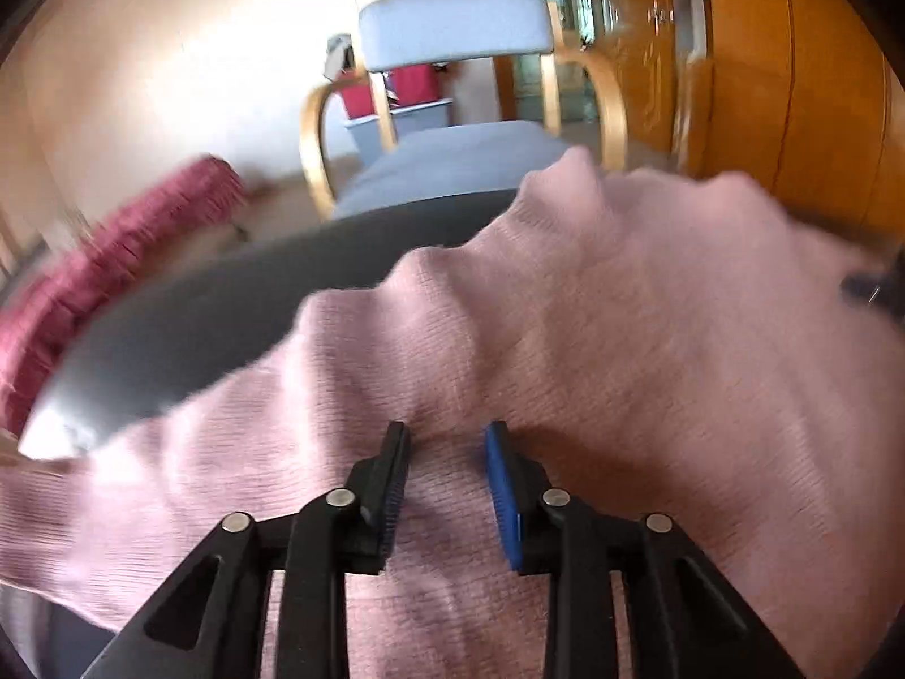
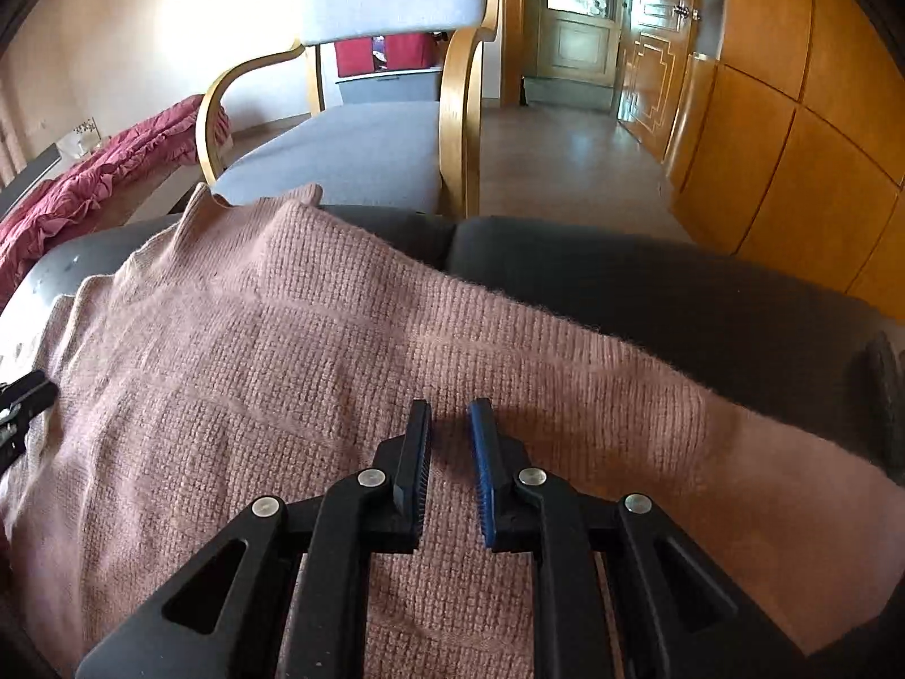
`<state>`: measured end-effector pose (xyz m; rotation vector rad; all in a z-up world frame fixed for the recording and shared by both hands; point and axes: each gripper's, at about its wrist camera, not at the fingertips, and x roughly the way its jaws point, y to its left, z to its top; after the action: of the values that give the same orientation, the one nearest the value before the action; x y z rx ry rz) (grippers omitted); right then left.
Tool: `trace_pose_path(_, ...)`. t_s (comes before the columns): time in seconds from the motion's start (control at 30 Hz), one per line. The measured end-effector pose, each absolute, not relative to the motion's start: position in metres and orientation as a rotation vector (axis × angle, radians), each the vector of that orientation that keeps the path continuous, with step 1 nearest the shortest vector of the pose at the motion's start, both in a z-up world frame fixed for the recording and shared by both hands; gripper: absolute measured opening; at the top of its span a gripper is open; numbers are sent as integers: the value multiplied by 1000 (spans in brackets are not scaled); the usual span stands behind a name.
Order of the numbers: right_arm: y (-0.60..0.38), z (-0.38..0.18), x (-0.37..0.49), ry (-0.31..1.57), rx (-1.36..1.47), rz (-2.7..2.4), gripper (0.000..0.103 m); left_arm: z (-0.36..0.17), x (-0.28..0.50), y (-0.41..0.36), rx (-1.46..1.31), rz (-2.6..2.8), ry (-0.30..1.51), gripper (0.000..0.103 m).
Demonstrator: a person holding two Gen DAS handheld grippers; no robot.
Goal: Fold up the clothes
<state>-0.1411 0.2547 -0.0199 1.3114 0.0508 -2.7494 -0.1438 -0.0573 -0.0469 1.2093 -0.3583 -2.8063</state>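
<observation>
A pink knit sweater lies spread over a dark grey padded surface. In the left wrist view my left gripper hovers low over the sweater's middle, open, with only the knit beneath its fingers; the picture is blurred by motion. In the right wrist view the sweater runs from the far left down to the near right, its sleeve stretching right. My right gripper stands open with a narrow gap just above the cloth. The left gripper shows at the sweater's left edge.
A wooden-armed chair with grey cushions stands just beyond the grey surface. A red ruffled blanket lies to the left. Orange wooden cabinets line the right, with a floor passage and door behind.
</observation>
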Motion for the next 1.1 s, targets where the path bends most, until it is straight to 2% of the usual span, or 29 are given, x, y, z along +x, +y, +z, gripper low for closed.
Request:
trace_pose_path(0.13,254,-21,-134,158,1344,-2848,16,-54,-125,-41,1157,-2736,-602,31)
trace_pose_path(0.2,262,-21,-121,191,1365,-2922,26,-62,-132,-25,1072,-2702,-797,31)
trace_pose_path(0.27,274,-20,-114,99,1379,-2970,45,-68,-138,-11,995,-2679,-951,27)
trace_pose_path(0.37,296,-20,-106,-146,1380,-2970,49,-75,-144,0,954,-2682,-1079,17)
trace_pose_path(0.43,305,-13,-94,-244,1323,-2938,49,-71,-142,-4,987,-2716,-1050,17)
trace_pose_path(0.57,330,11,-57,-387,1169,-2893,49,-48,-124,-29,1117,-2835,-781,20)
trace_pose_path(0.63,355,20,-35,-353,1159,-2984,49,-43,-115,-38,1187,-2856,-673,29)
trace_pose_path(0.7,382,16,-27,-289,1243,-3061,49,-48,-105,-40,1269,-2822,-624,30)
trace_pose_path(0.87,443,-19,-13,-289,1521,-3117,49,-64,-90,-20,1094,-2742,-904,30)
trace_pose_path(1.0,477,-24,16,-398,1549,-3195,50,-74,-90,-4,963,-2684,-1132,29)
trace_pose_path(1.1,493,-25,29,-518,1529,-3219,50,-71,-91,-9,971,-2714,-1121,28)
